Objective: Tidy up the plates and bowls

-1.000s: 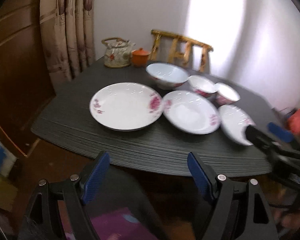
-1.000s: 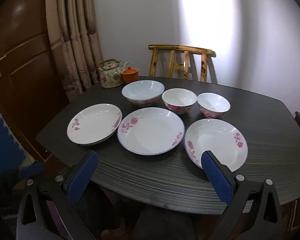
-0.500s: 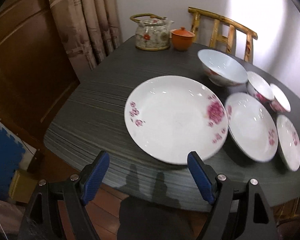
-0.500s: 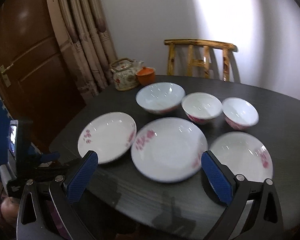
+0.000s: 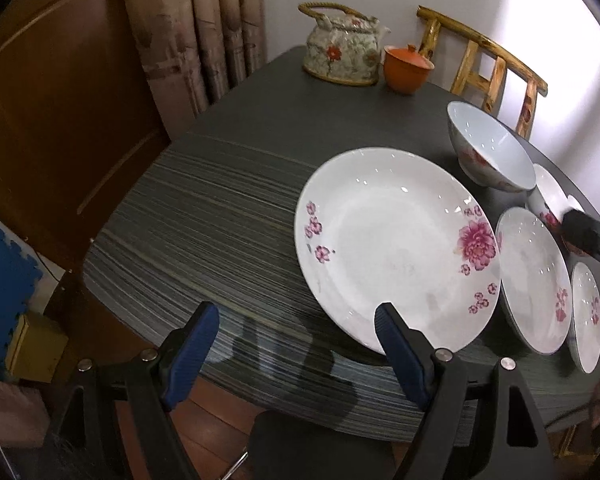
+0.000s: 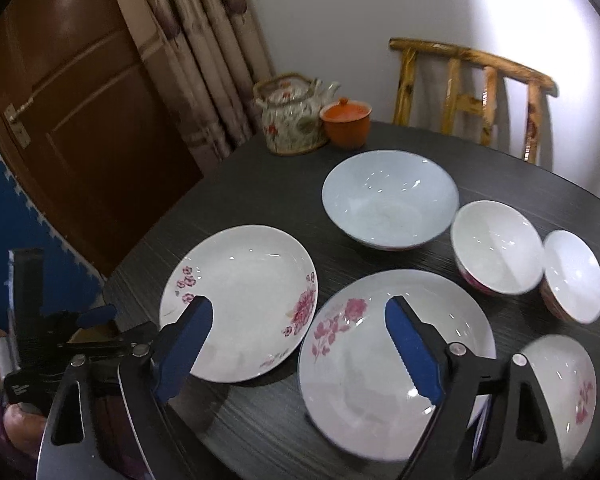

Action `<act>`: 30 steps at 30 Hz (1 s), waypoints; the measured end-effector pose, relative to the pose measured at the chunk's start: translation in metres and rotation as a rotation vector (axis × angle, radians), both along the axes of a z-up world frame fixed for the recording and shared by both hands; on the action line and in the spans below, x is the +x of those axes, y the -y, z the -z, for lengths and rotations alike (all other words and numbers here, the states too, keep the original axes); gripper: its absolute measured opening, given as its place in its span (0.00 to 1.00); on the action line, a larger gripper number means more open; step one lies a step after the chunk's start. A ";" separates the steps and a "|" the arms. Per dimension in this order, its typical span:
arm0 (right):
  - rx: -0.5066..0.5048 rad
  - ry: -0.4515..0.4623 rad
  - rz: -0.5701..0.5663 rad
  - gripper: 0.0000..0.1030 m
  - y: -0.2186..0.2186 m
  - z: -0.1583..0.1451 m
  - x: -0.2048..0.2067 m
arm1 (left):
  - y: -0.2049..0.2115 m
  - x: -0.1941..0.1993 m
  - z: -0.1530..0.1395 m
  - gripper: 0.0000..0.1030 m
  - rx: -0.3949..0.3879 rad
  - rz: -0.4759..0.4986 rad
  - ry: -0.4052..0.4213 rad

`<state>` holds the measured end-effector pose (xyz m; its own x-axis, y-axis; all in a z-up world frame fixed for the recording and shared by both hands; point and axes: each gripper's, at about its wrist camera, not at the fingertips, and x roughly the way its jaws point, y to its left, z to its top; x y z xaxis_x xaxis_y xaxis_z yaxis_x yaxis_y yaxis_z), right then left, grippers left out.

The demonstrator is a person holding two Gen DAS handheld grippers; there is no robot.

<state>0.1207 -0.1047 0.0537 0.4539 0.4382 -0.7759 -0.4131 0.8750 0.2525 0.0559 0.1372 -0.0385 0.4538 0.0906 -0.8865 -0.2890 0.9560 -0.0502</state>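
Three white plates with pink flowers lie in a row on the dark table (image 5: 228,208): the left plate (image 5: 392,256) (image 6: 240,304), the middle plate (image 5: 534,280) (image 6: 384,360), and the right plate (image 5: 588,316) (image 6: 564,396). Behind them stand a large pale bowl (image 6: 390,204) (image 5: 488,152) and two small bowls (image 6: 496,252) (image 6: 572,276). My left gripper (image 5: 296,344) is open and empty at the near edge of the left plate. My right gripper (image 6: 300,340) is open and empty over the near parts of the left and middle plates.
A floral teapot (image 5: 342,50) (image 6: 292,120) and an orange lidded cup (image 5: 406,68) (image 6: 346,122) stand at the table's far corner. A wooden chair (image 6: 472,92) is behind the table. A curtain (image 5: 196,28) and brown door (image 6: 80,112) are on the left.
Both grippers have moved forward and lower toward the table. The left one now sits at the left plate's near edge; the right one hangs over the left and middle plates. Both stay open.
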 end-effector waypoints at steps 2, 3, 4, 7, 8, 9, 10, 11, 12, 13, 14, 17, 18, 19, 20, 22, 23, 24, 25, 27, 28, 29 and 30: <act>-0.014 -0.014 -0.017 0.84 -0.007 0.006 0.006 | 0.002 0.004 0.004 0.80 0.005 0.019 -0.018; -0.020 -0.025 -0.027 0.84 -0.010 0.010 0.011 | 0.002 0.006 0.006 0.80 0.009 0.025 -0.025; -0.025 -0.035 -0.033 0.83 -0.013 0.013 0.015 | 0.003 0.007 0.008 0.80 0.011 0.030 -0.030; -0.043 -0.059 -0.052 0.80 -0.022 0.023 0.028 | 0.001 0.010 0.013 0.80 0.004 0.031 -0.040; -0.054 -0.066 -0.067 0.79 -0.026 0.027 0.033 | 0.001 0.010 0.015 0.80 -0.002 0.031 -0.042; -0.071 -0.072 -0.077 0.75 -0.031 0.031 0.039 | 0.001 0.011 0.016 0.80 -0.002 0.030 -0.043; -0.082 -0.079 -0.087 0.74 -0.034 0.034 0.042 | 0.000 0.012 0.018 0.80 0.003 0.028 -0.047; -0.087 -0.088 -0.096 0.74 -0.038 0.037 0.046 | 0.000 0.013 0.020 0.80 0.002 0.028 -0.053; -0.092 -0.105 -0.107 0.74 -0.042 0.042 0.052 | 0.000 0.015 0.023 0.80 -0.004 0.030 -0.062; -0.102 -0.110 -0.110 0.73 -0.044 0.045 0.056 | 0.000 0.017 0.024 0.80 -0.007 0.031 -0.068; -0.116 -0.114 -0.115 0.73 -0.047 0.049 0.060 | 0.000 0.018 0.027 0.80 -0.009 0.031 -0.076; -0.138 -0.134 -0.134 0.72 -0.056 0.058 0.068 | -0.001 0.020 0.032 0.80 -0.021 0.036 -0.080; -0.148 -0.144 -0.143 0.72 -0.058 0.062 0.071 | -0.002 0.021 0.033 0.80 -0.018 0.037 -0.081; -0.152 -0.154 -0.150 0.72 -0.060 0.065 0.072 | -0.002 0.022 0.034 0.80 -0.017 0.040 -0.082; -0.156 -0.162 -0.154 0.71 -0.062 0.067 0.074 | -0.002 0.022 0.035 0.80 -0.020 0.042 -0.083; -0.168 -0.179 -0.161 0.63 -0.065 0.074 0.078 | -0.003 0.020 0.036 0.80 -0.034 0.041 -0.083; -0.170 -0.190 -0.163 0.62 -0.066 0.076 0.080 | -0.003 0.020 0.037 0.80 -0.040 0.042 -0.080; -0.171 -0.200 -0.165 0.60 -0.067 0.078 0.081 | -0.004 0.021 0.037 0.75 -0.050 0.044 -0.076; -0.177 -0.206 -0.166 0.59 -0.068 0.081 0.082 | -0.005 0.021 0.038 0.71 -0.067 0.049 -0.067; -0.191 -0.227 -0.167 0.55 -0.071 0.087 0.085 | -0.006 0.022 0.039 0.61 -0.105 0.051 -0.053; -0.188 -0.238 -0.169 0.44 -0.071 0.089 0.085 | -0.006 0.023 0.039 0.61 -0.110 0.052 -0.052; -0.187 -0.254 -0.172 0.39 -0.072 0.093 0.086 | -0.005 0.024 0.039 0.60 -0.105 0.059 -0.051; -0.198 -0.269 -0.175 0.30 -0.074 0.096 0.087 | -0.005 0.025 0.038 0.55 -0.105 0.066 -0.049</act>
<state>0.2073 -0.0310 -0.0426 0.1541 0.3204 -0.9347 -0.5023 0.8400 0.2052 0.0812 0.1422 -0.0766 0.4114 -0.0327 -0.9109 -0.2306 0.9631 -0.1388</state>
